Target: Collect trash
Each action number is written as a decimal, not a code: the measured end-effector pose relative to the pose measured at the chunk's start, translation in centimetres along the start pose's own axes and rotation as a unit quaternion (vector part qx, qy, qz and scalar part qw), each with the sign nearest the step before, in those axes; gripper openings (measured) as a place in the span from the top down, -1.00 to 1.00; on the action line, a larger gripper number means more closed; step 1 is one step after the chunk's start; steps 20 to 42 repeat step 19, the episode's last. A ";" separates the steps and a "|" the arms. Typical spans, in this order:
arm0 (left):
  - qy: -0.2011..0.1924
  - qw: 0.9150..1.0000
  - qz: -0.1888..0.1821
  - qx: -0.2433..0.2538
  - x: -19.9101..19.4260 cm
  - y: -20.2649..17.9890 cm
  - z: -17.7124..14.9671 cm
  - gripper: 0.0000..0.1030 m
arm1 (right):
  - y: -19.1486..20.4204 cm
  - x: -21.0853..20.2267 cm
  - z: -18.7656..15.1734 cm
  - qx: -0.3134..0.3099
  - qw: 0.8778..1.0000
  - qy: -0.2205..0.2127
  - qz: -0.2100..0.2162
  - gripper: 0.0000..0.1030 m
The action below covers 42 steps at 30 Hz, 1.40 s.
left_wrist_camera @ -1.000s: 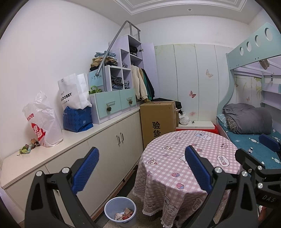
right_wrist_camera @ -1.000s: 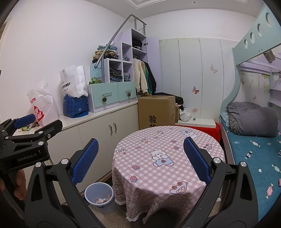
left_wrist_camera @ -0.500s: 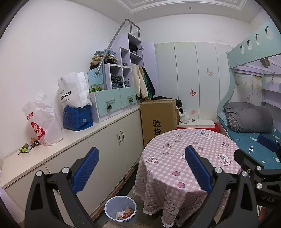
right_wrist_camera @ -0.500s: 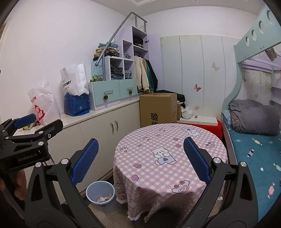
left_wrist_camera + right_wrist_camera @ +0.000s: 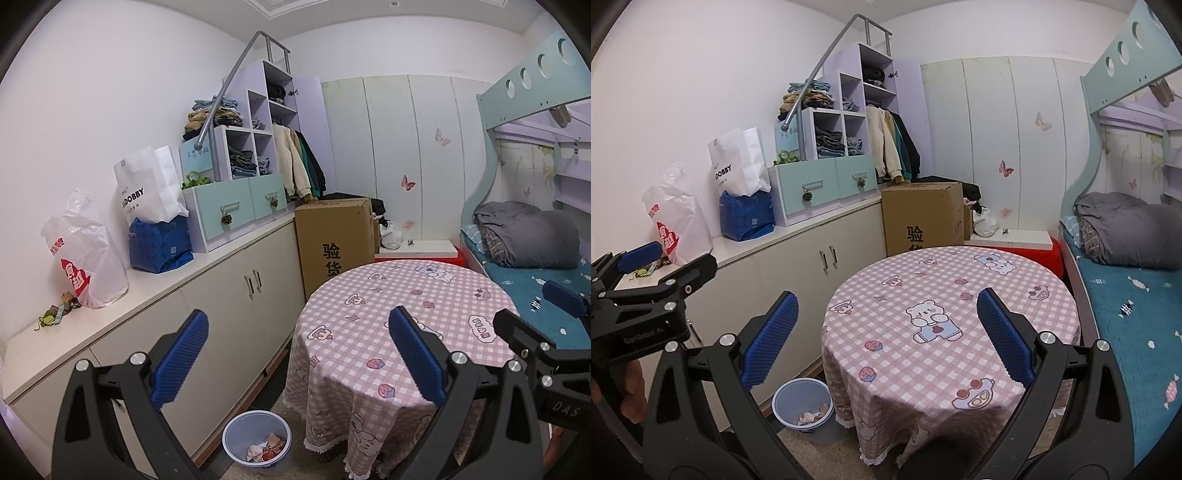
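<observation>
A pale blue trash bin [image 5: 257,441] with crumpled wrappers inside stands on the floor between the cabinet and the round table; it also shows in the right wrist view [image 5: 805,408]. Small scraps of trash [image 5: 55,314] lie on the white counter at the far left, beside a white plastic bag [image 5: 83,254]. My left gripper [image 5: 299,354] is open and empty, held above the floor facing the room. My right gripper [image 5: 886,336] is open and empty, to the right of the left one, facing the table.
A round table with a pink checked cloth [image 5: 402,314] stands in the middle. A long white cabinet [image 5: 236,295] runs along the left wall with bags and drawers on it. A cardboard box [image 5: 334,240] stands behind the table. A bunk bed [image 5: 1126,280] is on the right.
Both views have shifted only slightly; the grippers stay open and empty, and nothing in the room has moved.
</observation>
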<state>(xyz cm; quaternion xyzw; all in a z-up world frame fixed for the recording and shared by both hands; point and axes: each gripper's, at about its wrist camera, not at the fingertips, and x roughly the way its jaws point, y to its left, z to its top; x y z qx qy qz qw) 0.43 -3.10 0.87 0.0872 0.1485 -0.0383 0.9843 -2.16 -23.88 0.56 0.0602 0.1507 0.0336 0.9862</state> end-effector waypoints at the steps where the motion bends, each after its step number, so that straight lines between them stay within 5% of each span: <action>1: 0.001 1.000 0.001 0.001 0.3 -0.2 0.1 -0.87 | -0.3 0.3 0.0 0.001 1.000 0.001 -0.001 -0.85; 19: 0.089 0.996 -0.007 0.023 12.5 -6.9 -0.1 -0.87 | -9.1 11.1 -1.9 0.043 0.995 0.082 -0.042 -0.85; 42: 0.089 0.996 -0.007 0.023 12.5 -6.9 -0.1 -0.87 | -9.1 11.1 -1.9 0.043 0.995 0.082 -0.042 -0.85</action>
